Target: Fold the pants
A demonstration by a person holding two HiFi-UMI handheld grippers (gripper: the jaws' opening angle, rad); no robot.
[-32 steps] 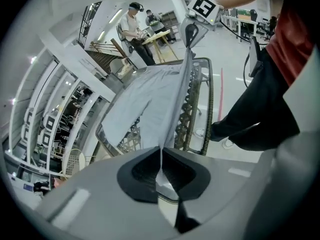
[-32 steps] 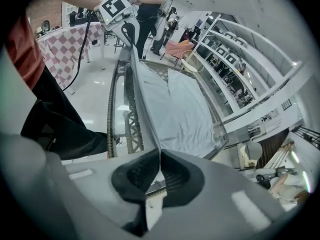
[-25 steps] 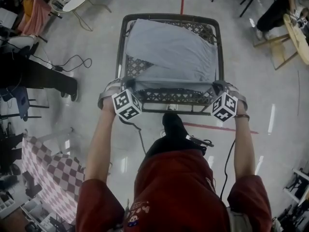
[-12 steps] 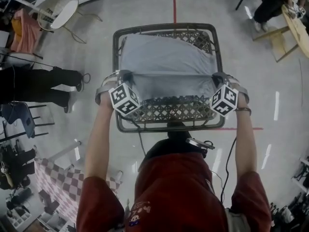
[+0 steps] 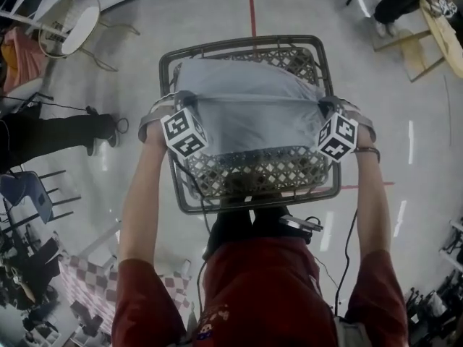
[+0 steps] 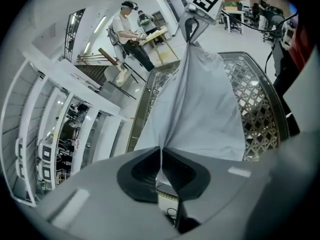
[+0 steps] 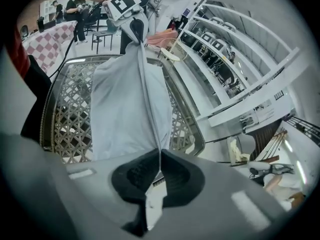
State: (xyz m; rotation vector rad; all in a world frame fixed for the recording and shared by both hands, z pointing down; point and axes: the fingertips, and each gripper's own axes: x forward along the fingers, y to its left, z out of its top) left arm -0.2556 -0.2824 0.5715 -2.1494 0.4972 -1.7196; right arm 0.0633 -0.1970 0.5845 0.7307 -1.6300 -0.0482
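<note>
The pants (image 5: pixel 249 118) are a pale grey cloth spread over the far and middle part of the tabletop (image 5: pixel 260 207), a metal frame with an open lattice top. One edge of them is lifted off the lattice and drawn into a straight, taut line from the tabletop's left side to its right. Below that line the cloth hangs in a shaded sheet toward the near side, and beyond it a lighter part lies flat at the far end. The near strip of the tabletop is bare lattice.

The left hand-held gripper (image 5: pixel 188 109) holds the left end of the raised edge. In the left gripper view its jaws are pressed together on a thin pinch of the grey cloth, which fans out from them over the tabletop. The right hand-held gripper (image 5: pixel 324 107) holds the other end, and in the right gripper view it is clamped on the cloth in the same way. Each of those views shows the other hand-held gripper at the far end of the stretched edge.

As a judgement, a fold is under way but not complete: the edge is gripped and raised over the middle of the tabletop, not yet laid on the far part. What is left is to set it down square, release, and probably fold again to a compact shape.
</note>
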